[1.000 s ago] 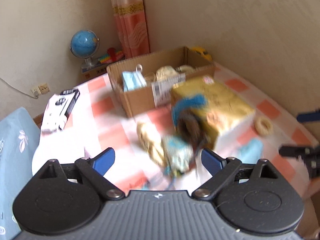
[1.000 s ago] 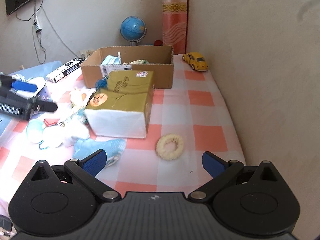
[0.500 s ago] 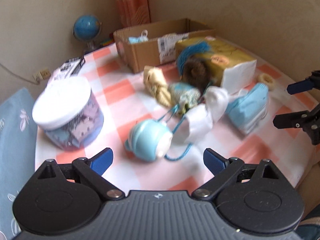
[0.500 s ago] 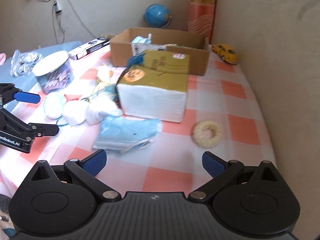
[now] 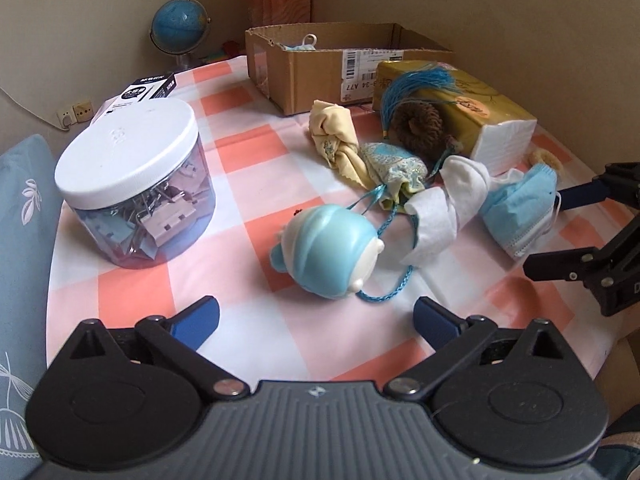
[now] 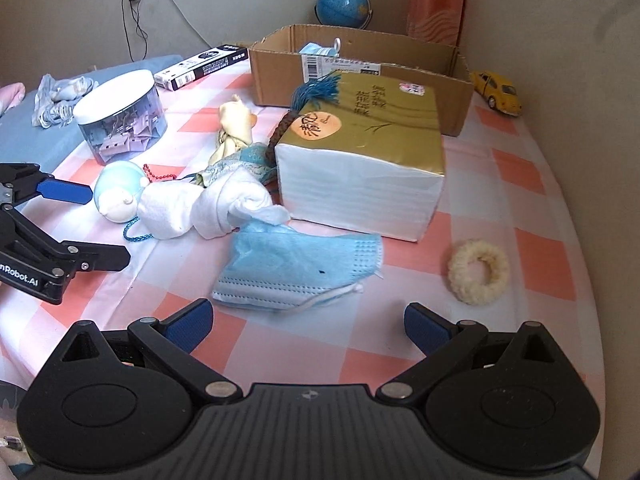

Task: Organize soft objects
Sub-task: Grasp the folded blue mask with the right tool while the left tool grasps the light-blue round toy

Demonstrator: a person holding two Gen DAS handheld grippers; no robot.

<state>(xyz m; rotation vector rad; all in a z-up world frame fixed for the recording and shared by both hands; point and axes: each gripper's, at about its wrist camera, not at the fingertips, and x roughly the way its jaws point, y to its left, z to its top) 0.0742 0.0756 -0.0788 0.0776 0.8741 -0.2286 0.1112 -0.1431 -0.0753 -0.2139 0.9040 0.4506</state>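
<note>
soft daylight, sharp centre, fisheye-warped dark corners.

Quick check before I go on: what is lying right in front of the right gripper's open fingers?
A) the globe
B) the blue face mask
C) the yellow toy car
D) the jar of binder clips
B: in the right wrist view the blue face mask lies flat on the checked cloth just beyond the right gripper, whose jaws stand apart with nothing between them.

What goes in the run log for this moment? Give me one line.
left tongs: opening, nothing between them, over blue toy | right tongs: open, empty, over face mask | cardboard box: one mask inside
</note>
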